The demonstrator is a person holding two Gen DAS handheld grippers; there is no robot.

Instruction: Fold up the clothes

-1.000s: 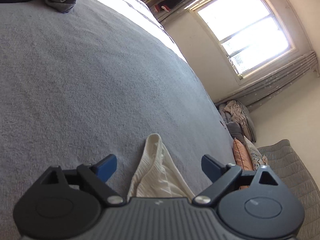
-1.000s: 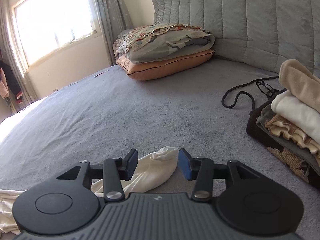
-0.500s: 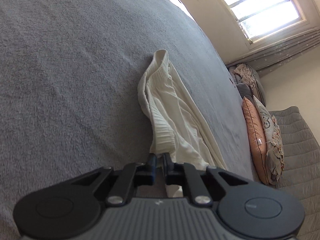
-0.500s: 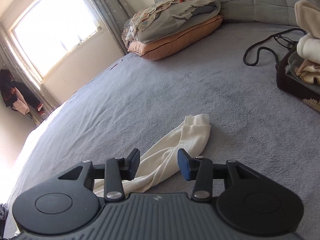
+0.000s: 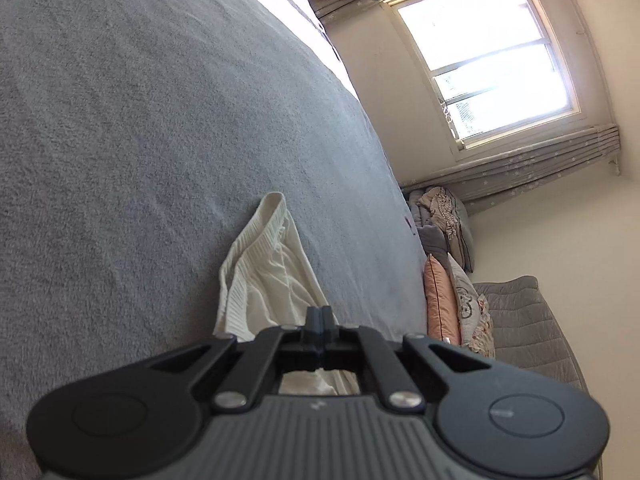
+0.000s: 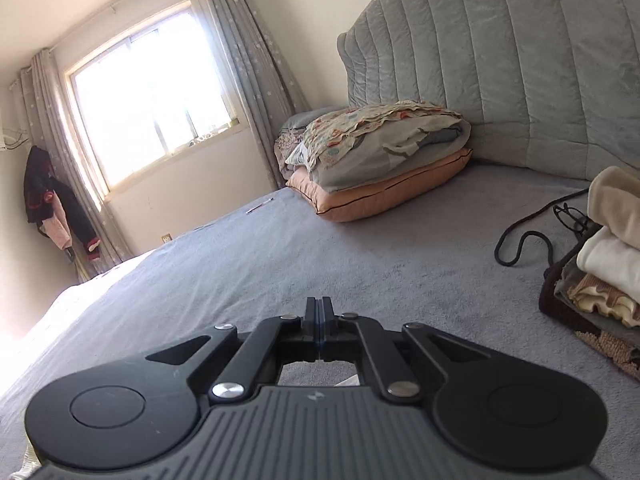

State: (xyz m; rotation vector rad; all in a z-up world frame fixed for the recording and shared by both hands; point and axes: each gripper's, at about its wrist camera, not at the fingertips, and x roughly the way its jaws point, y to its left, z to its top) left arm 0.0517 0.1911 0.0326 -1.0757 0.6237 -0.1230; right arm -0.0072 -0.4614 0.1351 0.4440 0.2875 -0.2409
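Note:
A cream ribbed garment [image 5: 268, 280] lies on the grey bedspread [image 5: 140, 140], its ribbed hem pointing away from me. My left gripper [image 5: 319, 312] is shut on the near part of this garment, with cloth showing under the jaws. My right gripper [image 6: 319, 304] has its jaws closed together above the bedspread [image 6: 280, 272]. Only a sliver of pale cloth [image 6: 347, 381] shows beneath the right gripper, so what it grips is hidden.
A stack of folded clothes [image 6: 608, 248] sits at the right with a black cord [image 6: 520, 240] beside it. Pillows [image 6: 376, 168] lie against the padded headboard [image 6: 500, 60]. A window [image 6: 152, 96] and hanging clothes [image 6: 52, 204] are beyond the bed.
My right gripper has closed from open, and the cream sleeve end has left its view. My left gripper stays shut on the garment and has lifted and tilted.

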